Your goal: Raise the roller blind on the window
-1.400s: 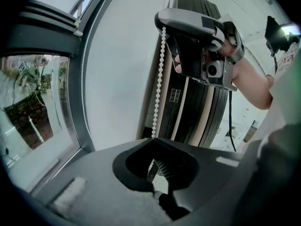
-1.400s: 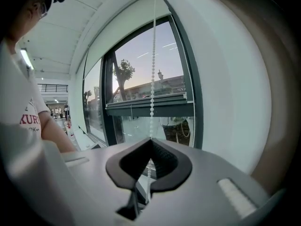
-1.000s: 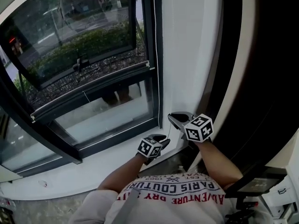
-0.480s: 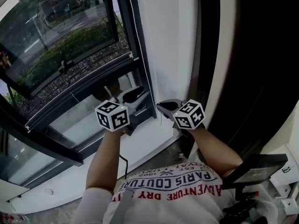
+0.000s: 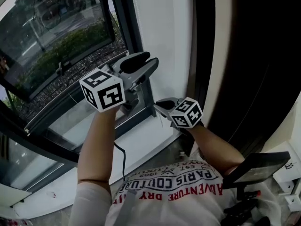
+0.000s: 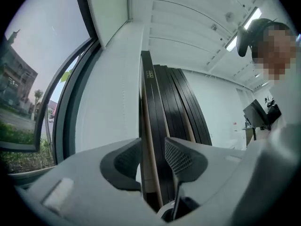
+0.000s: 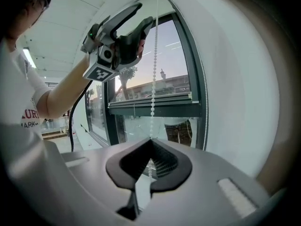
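While the right gripper (image 7: 151, 147) pinches the bead chain (image 7: 154, 79) low, the left gripper (image 5: 148, 62), jaws just opened wide and empty, hangs higher: pulling looks mid-cycle.

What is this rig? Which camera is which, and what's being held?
There is no robot here. A person holds handheld tongs in each hand, each carrying a marker cube and its own camera. The head view looks down from the person's head at a window. The two gripper views look along each tool's jaws. The right tongs are shut on the blind's bead chain. The left tongs, held higher near that chain, have just been opening and are open with nothing between them.
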